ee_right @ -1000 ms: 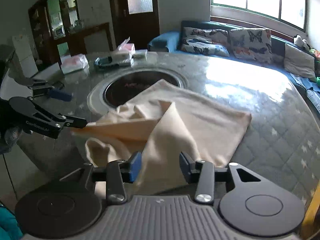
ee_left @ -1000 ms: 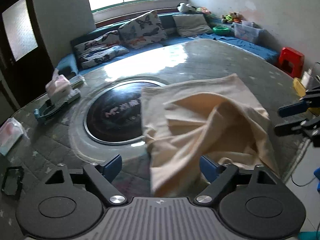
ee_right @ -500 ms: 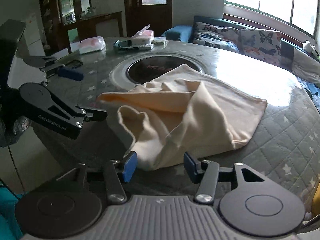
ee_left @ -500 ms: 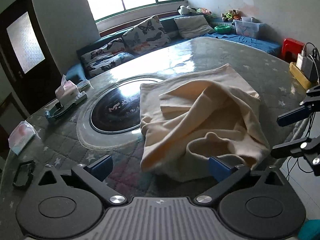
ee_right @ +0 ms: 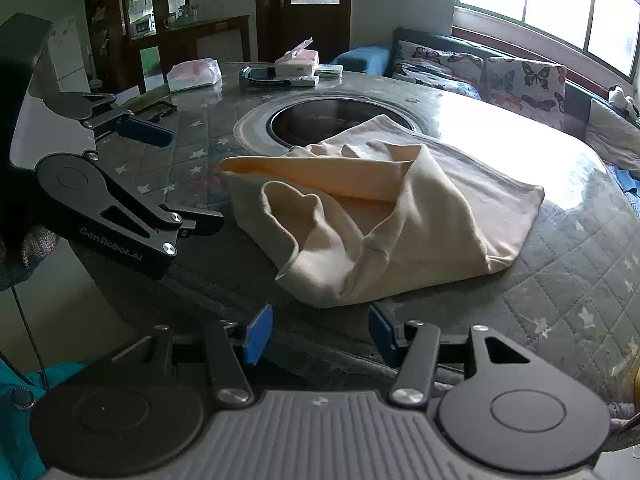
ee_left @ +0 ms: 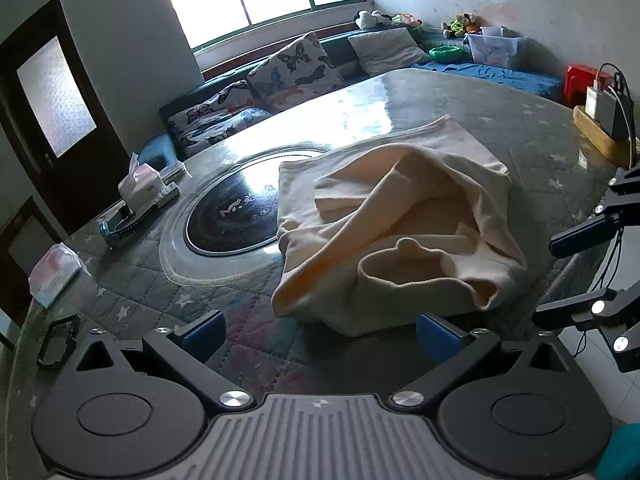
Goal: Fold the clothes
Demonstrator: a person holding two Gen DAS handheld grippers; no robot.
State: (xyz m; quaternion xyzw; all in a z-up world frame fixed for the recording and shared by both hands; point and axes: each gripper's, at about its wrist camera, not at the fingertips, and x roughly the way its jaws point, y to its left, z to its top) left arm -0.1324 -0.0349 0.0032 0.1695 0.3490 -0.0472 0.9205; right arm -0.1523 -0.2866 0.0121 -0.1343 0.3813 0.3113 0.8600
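- The cream garment (ee_left: 400, 236) lies bunched, so its folds hide most of its shape; what kind of clothing it is cannot be told
- It covers the near right rim of the round black inset (ee_left: 236, 216) in the surface (ee_left: 132, 292); the pale lettering there is too blurred to read
- In the left wrist view the right hand-held gripper (ee_left: 576, 276) is cut off by the right edge
- In the right wrist view the body of the left hand-held gripper (ee_right: 176, 180) runs off the left edge, the hand behind it lost in shadow
- Toys (ee_left: 456, 26) on the far bench are too small to tell apart
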